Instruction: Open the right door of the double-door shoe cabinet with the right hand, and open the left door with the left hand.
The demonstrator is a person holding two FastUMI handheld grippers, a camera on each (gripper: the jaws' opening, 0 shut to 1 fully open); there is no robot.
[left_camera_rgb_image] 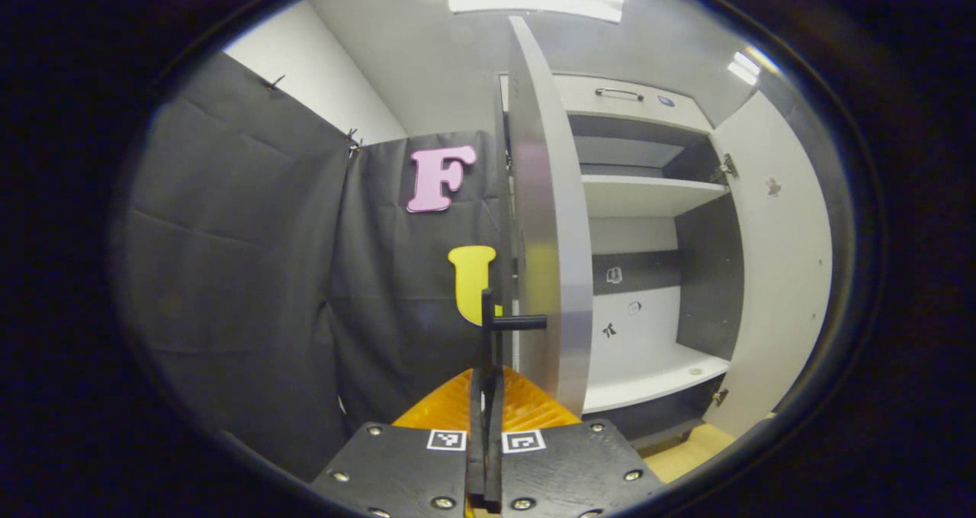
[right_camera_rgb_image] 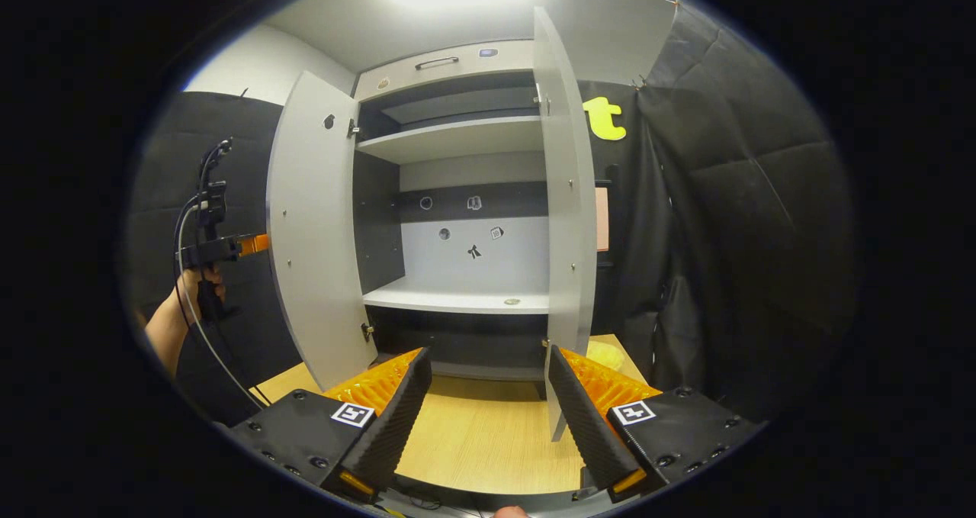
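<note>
Both doors of the shoe cabinet [right_camera_rgb_image: 457, 197] stand open, so the task looks to be at its last step — finishing the swing of the left door [right_camera_rgb_image: 313, 228] and letting go.

In the left gripper view the left gripper [left_camera_rgb_image: 486, 419] has its fingers pressed together around the dark bar handle [left_camera_rgb_image: 503, 322] on the door's outer face, near the door's free edge; the door is seen edge-on. In the right gripper view the same tool shows far off beside that door, held by a hand [right_camera_rgb_image: 179, 312].

The right gripper [right_camera_rgb_image: 488, 403] is released — its jaws spread wide with nothing between them, just off the lower free edge of the right door [right_camera_rgb_image: 568, 197], which stands roughly square to the cabinet front. The shelves [right_camera_rgb_image: 450, 140] inside are bare.

Next, I judge, the left tool should unclench and draw back clear of the handle without nudging the door.
</note>
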